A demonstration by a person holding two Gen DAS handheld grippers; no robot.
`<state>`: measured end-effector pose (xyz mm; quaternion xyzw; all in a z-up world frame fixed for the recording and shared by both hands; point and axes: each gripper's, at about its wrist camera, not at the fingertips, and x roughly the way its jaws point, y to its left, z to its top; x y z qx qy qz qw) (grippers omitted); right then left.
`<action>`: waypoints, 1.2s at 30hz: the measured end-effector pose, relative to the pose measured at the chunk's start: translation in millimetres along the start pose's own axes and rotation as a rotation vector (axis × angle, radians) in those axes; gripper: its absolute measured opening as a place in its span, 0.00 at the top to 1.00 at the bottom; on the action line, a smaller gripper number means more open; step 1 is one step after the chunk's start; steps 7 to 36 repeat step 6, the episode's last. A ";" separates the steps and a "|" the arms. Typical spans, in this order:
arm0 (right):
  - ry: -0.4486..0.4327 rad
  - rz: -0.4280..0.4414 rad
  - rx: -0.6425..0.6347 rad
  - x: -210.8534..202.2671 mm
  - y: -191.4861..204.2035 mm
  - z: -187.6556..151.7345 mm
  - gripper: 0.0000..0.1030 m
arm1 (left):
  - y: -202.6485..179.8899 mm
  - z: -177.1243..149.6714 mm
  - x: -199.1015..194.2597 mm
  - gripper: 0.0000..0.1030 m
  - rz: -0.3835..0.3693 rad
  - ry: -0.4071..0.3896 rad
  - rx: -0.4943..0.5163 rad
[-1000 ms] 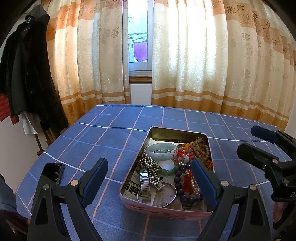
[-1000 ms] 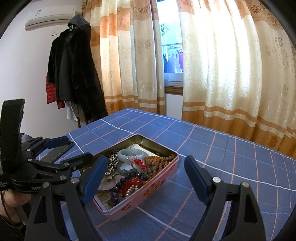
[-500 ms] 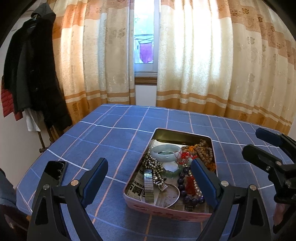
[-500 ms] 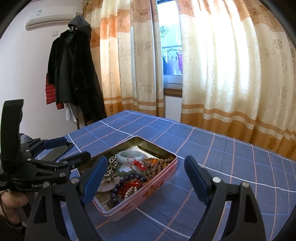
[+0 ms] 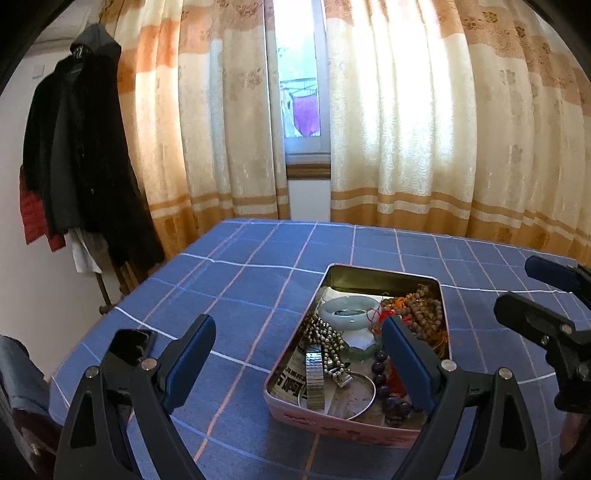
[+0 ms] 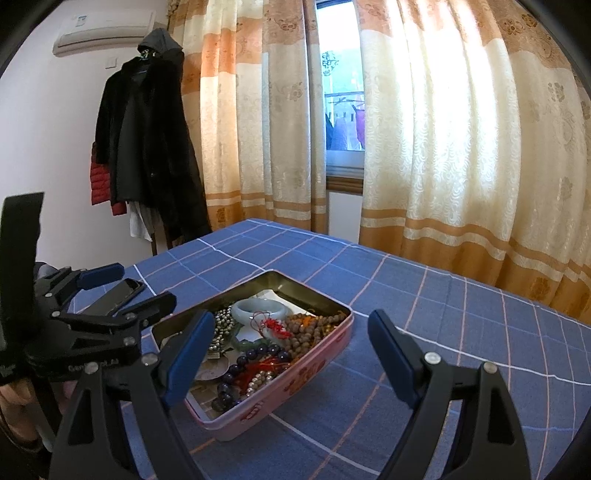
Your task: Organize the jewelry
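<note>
Here both the left gripper [image 5: 299, 363] and the right gripper [image 6: 290, 356] stand spread wide with nothing between their pads, hovering near the pink tin [image 6: 295, 376] heaped with beads and bangles. Only the right view shows the air conditioner [image 6: 103, 31]. Bare blue tablecloth [image 5: 229, 280] surrounds the tin on every side.

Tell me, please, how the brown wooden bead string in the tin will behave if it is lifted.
The brown bead string lies heaped, so it is probably floppy and would dangle. It touches the red tassel, so it may snag and drag that along. Small beads suggest it is light.
</note>
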<state>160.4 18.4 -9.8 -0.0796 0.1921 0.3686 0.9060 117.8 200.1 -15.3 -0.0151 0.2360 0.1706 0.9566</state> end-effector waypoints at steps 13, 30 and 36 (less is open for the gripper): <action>-0.001 0.001 0.003 0.0 -2.1 -0.2 0.15 | -4.1 1.5 -2.4 0.11 -0.011 -0.013 0.011; -0.001 0.001 0.003 0.0 -2.1 -0.2 0.15 | -4.1 1.5 -2.4 0.11 -0.011 -0.013 0.011; -0.001 0.001 0.003 0.0 -2.1 -0.2 0.15 | -4.1 1.5 -2.4 0.11 -0.011 -0.013 0.011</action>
